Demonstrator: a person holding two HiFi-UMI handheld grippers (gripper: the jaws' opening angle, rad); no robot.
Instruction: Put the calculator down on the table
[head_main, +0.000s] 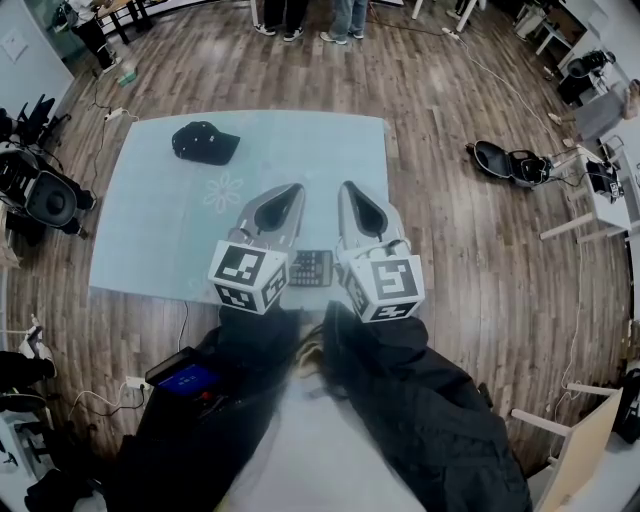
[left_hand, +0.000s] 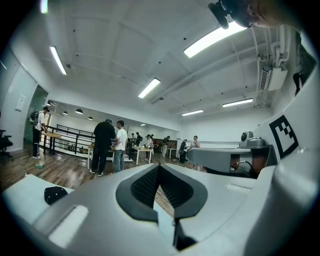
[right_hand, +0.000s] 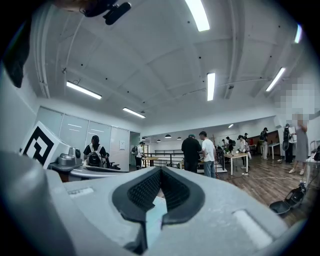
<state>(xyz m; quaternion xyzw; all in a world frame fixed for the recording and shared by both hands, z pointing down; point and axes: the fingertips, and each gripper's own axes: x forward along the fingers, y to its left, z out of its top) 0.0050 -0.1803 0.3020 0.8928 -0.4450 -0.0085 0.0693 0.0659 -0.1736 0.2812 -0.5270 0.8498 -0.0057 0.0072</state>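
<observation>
Judging from the head view, my job looks done: the calculator (head_main: 311, 267) lies flat on the pale blue table (head_main: 150, 220), near its front edge, below and between my two grippers. Neither one holds it. The left gripper (head_main: 296, 188) and the right gripper (head_main: 346, 186) both point level, each with its jaws clenched together on nothing. I think all that's left is pulling my hands away.

A black cap (head_main: 205, 142) sits well apart, toward the table's far left corner. Wooden floor (head_main: 450, 230) surrounds the table. A black case (head_main: 505, 162) lies off to the right, and people (head_main: 300, 15) stand beyond the far edge.
</observation>
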